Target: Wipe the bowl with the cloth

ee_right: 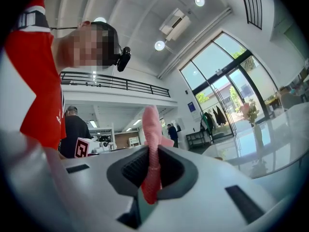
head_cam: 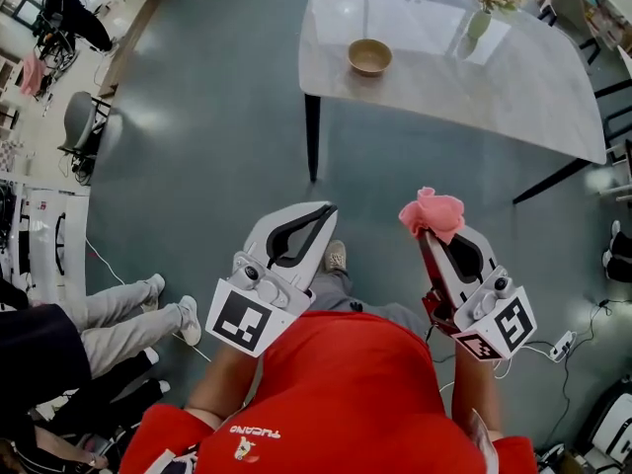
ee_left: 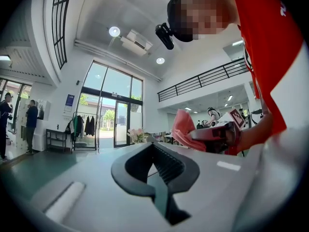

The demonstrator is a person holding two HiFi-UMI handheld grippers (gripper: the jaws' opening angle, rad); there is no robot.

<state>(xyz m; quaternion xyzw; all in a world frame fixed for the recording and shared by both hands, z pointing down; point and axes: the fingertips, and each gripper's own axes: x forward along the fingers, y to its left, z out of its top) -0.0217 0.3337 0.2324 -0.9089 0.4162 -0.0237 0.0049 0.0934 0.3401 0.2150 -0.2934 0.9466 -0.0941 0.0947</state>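
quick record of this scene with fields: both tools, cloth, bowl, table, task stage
left: left tool, jaws shut, empty
right: right tool, jaws shut on crumpled pink cloth
bowl: round tan bowl, standing on glossy white table near its edge, untouched
also on table: pale green vase of pink flowers
task stage: wiping not yet begun; both tools held off the table, apart from the bowl

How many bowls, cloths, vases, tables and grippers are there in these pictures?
Bowls: 1, the bowl
Cloths: 1, the pink cloth
Vases: 1, the vase
Tables: 1, the table
Grippers: 2, the left gripper and the right gripper
Total: 6
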